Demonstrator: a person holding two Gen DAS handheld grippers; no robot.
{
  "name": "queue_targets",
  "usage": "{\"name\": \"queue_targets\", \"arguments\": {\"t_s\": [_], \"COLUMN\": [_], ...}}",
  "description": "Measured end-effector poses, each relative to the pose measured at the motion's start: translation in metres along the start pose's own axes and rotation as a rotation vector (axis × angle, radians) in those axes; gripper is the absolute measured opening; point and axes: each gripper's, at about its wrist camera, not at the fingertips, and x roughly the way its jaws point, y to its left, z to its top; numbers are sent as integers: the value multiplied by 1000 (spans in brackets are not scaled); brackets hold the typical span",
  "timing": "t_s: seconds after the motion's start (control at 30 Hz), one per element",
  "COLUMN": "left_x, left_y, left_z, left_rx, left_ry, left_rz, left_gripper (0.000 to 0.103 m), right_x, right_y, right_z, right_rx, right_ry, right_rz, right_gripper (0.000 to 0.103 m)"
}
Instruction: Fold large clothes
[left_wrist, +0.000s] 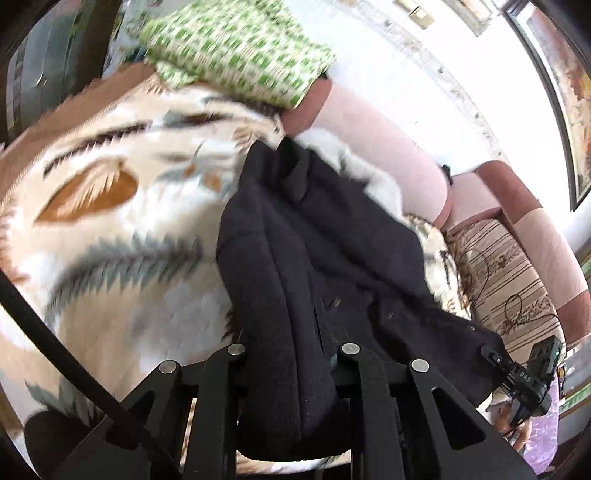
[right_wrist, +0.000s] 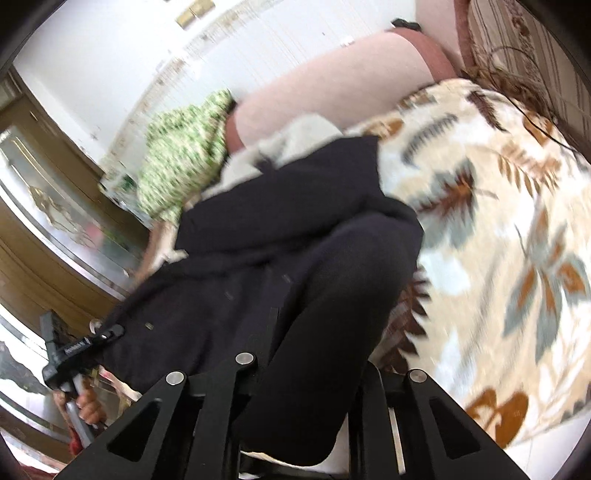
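I take the pink sofa back as my landmark. The dark navy coat runs with its long axis from my two grippers up toward that sofa back, its collar end lying just short of it on the leaf-print blanket, and the near end lifted off the blanket in my grips. So the garment lies straight ahead of both sets of fingers, lengthwise along them.

Left gripper: a thick bunch of coat passes down between the finger linkages and hides the tips, so I judge it clamped on the cloth, jaws near closed (tips themselves not visible). Right gripper: same story, a fat fold of coat fills the gap, tips buried.

Each gripper shows in the other's view at the coat's near corner, so they're well apart across the hem, about equally far from the sofa back. Both point forward and slightly down at the blanket, tilted opposite ways.

A green patterned cloth sits at the sofa back's end, beyond the collar, clear of the coat.

Next, I'd guess, carry the near edge toward the sofa back to halve it, w/ both hands level.
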Motion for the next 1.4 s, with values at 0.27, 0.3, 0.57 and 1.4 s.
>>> {"name": "queue_targets", "arguments": {"t_s": [0.27,0.3,0.57,1.4], "left_x": [2,5,68,333], "left_y": [-27,-30,-29,31], "left_z": [80,93,194,265], "left_rx": [-6,-10,-123,-257], "left_ry": [-79,-82,-57,160], "left_rz": [-21,-23,-10,251], "left_gripper": [17,17,17,21], "right_x": [11,14,55,290], "right_y": [23,23,11,-103], "right_z": [71,81,170,255], "right_rx": [-6,1,109,363], "right_ry": [-93,-100,-101,140], "right_rz": [36,40,50,-142], "right_gripper": [15,15,15,16]}}
